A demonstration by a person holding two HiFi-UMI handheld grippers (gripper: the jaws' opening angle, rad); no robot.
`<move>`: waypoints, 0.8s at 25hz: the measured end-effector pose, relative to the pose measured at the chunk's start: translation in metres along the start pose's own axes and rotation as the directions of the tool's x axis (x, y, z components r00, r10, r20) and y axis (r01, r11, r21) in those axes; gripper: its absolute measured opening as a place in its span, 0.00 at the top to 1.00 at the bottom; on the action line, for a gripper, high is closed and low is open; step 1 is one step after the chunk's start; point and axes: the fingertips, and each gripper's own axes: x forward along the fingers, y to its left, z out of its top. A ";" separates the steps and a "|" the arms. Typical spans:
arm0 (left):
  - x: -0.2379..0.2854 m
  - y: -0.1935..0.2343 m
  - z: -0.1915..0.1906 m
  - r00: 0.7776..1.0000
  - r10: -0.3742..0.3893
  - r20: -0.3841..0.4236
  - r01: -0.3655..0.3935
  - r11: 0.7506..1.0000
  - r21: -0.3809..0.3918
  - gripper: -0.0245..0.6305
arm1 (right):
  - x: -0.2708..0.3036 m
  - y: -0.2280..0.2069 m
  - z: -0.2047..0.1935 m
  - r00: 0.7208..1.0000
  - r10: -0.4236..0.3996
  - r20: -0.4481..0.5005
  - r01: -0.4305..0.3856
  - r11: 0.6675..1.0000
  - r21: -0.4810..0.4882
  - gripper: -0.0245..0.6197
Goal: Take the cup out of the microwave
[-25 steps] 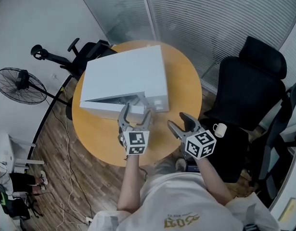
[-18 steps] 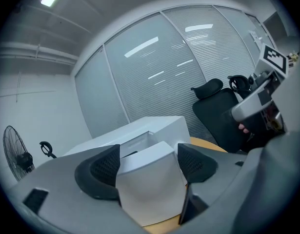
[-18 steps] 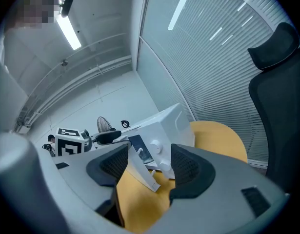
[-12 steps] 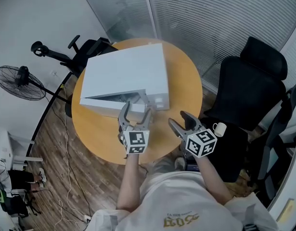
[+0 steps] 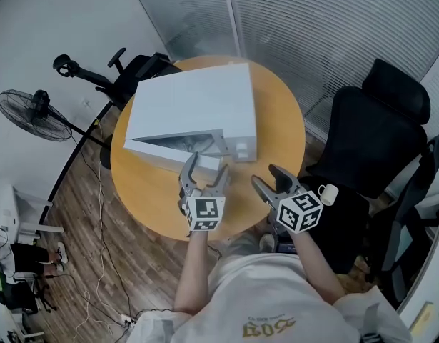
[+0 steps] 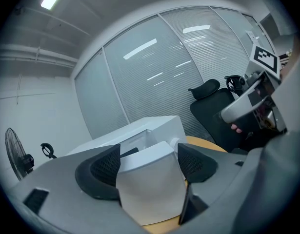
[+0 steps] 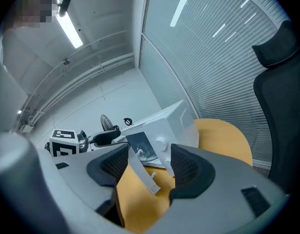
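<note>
A white microwave (image 5: pixel 194 109) stands on a round wooden table (image 5: pixel 280 120). Its door (image 5: pixel 208 166) is swung partly open at the near side. My left gripper (image 5: pixel 203 176) is shut on the door's free edge, and in the left gripper view the white door (image 6: pixel 150 184) fills the gap between the pads. In the right gripper view the door (image 7: pixel 140 172) stands ajar, and a small white cup (image 7: pixel 140 152) shows dimly inside the cavity. My right gripper (image 5: pixel 270 181) hovers open over the table's near edge, right of the door, holding nothing.
A black office chair (image 5: pixel 376 134) stands right of the table, with a white mug (image 5: pixel 328 193) on a dark seat near my right gripper. Another black chair (image 5: pixel 144 66) is behind the microwave. A floor fan (image 5: pixel 33 113) and cables lie at the left.
The microwave door has swung a little further open, with my left gripper on its edge drawing toward me. My right gripper has hardly moved.
</note>
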 end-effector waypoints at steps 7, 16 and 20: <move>-0.015 -0.004 -0.004 1.000 0.007 0.002 -0.007 1.000 0.015 0.40 | 0.004 0.014 -0.006 0.999 0.043 -0.028 -0.043 0.999 0.003 0.55; -0.036 -0.006 -0.010 1.000 -0.009 0.000 0.009 0.999 0.031 0.41 | 0.012 0.030 -0.007 0.995 0.098 -0.036 -0.097 0.995 0.019 0.55; -0.050 -0.005 -0.015 1.000 -0.006 0.004 0.006 1.000 0.027 0.41 | 0.014 0.039 -0.010 0.991 0.124 -0.049 -0.123 0.992 0.014 0.55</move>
